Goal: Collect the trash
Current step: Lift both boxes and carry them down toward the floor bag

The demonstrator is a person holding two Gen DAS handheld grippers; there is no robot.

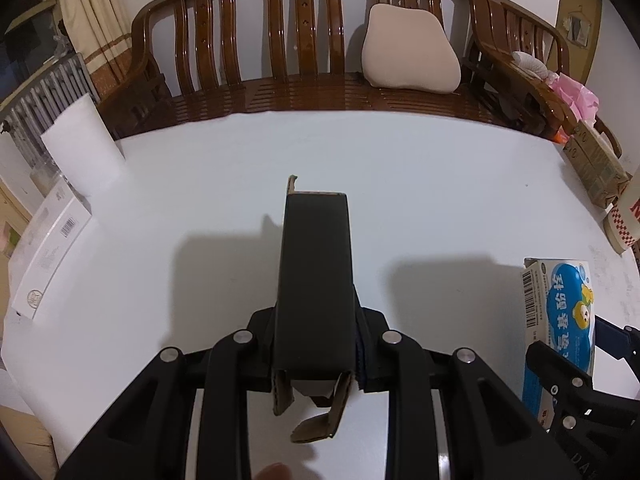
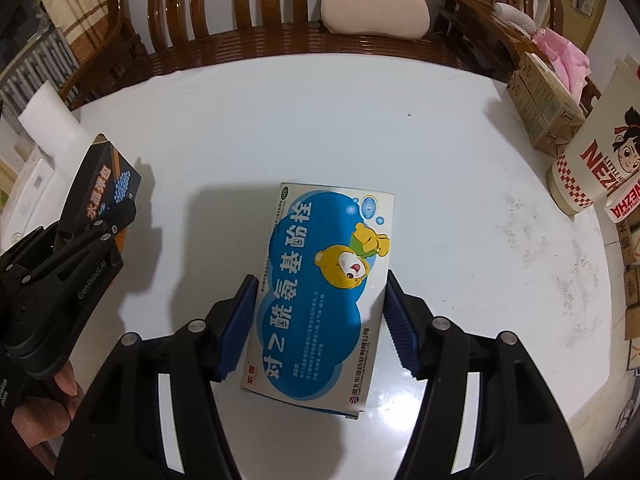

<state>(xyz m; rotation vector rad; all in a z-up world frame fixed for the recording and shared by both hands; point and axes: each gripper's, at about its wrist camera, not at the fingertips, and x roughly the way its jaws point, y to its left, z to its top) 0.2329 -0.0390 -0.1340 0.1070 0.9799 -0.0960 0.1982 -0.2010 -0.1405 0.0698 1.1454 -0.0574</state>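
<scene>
Left gripper (image 1: 316,344): clamped on one black carton (image 1: 314,276), lifted off the table.
Right gripper (image 2: 320,320): one blue medicine box (image 2: 320,292) was gripped by both blue pads (image 2: 402,332).
White table (image 2: 460,208): seen beneath both boxes.
Cups: one printed cup (image 2: 592,164), at two o'clock.
Bench (image 1: 280,92): one, at twelve o'clock, with one cushion (image 1: 410,56).

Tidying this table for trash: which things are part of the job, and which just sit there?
In hand:
black box, in left hand-held gripper
blue-and-white box, in right hand-held gripper

Lying about:
paper cup
cushion
bench
</scene>
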